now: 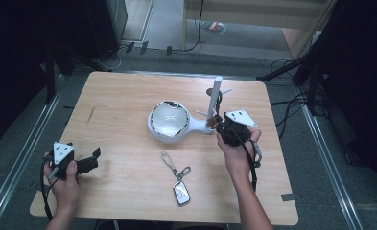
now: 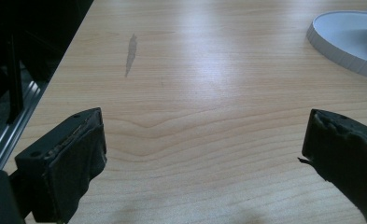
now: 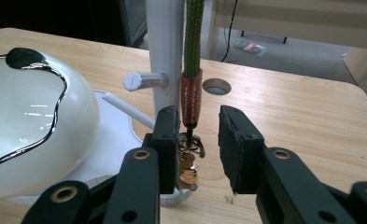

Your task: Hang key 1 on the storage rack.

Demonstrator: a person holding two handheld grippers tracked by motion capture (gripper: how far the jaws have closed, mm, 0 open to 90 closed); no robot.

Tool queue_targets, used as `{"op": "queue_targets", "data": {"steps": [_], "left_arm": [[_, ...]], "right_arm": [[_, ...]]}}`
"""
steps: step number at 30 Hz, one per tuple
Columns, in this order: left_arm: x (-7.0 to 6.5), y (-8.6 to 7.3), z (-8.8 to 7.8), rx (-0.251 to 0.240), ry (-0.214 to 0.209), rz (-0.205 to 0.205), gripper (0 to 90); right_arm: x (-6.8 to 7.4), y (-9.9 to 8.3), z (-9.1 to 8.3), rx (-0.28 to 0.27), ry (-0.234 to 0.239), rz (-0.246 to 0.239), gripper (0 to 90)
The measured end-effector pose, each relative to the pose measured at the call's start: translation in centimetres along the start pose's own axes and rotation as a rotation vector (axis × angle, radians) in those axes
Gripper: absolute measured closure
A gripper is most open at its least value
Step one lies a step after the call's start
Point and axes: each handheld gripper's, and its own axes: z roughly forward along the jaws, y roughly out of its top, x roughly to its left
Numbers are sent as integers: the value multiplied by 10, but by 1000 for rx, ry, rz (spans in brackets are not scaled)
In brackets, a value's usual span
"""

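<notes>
A white stand (image 1: 169, 120) with a glossy dome and an upright post (image 1: 214, 98) sits mid-table. From the post (image 3: 165, 51) hangs a green braided lanyard (image 3: 192, 56) with a brown sleeve and brass keys (image 3: 189, 172) at its foot. My right gripper (image 3: 198, 122) is open, its jaws standing either side of the sleeve and keys without pressing them; in the high view it (image 1: 220, 125) is at the post's base. A car key fob (image 1: 181, 193) on a clip lies near the front edge. My left gripper (image 1: 96, 158) rests open at the front left, nothing between its jaws (image 2: 204, 126).
A short metal peg (image 3: 144, 80) sticks out of the post. A round cable hole (image 3: 216, 86) is set in the table behind the post. The stand's white base (image 2: 344, 39) lies far right of the left gripper. Dark floor and cables surround the table.
</notes>
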Motion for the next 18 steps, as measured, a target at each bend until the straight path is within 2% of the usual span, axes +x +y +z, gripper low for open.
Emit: {"op": "queue_targets", "data": {"steps": [2, 6, 12, 15, 16, 17, 18], "left_arm": [[0, 0, 0, -3, -1, -1, 0], [0, 0, 0, -2, -1, 2, 0], [-1, 0, 0, -1, 4, 7, 0], [-1, 0, 0, 0, 3, 7, 0], [-1, 0, 0, 0, 3, 7, 0], [-1, 0, 0, -1, 3, 9, 0], [-1, 0, 0, -1, 3, 10, 0]], "right_arm": [[-1, -1, -1, 23, 3, -7, 651], [-1, -6, -5, 33, -6, -32, 603], [-3, -13, -8, 58, 16, -33, 545], [-4, -14, -9, 91, 27, -40, 500], [-4, -14, -10, 110, 23, -38, 500], [-5, -14, -11, 131, 40, -25, 475], [-5, -14, -11, 131, 40, -25, 475]]}}
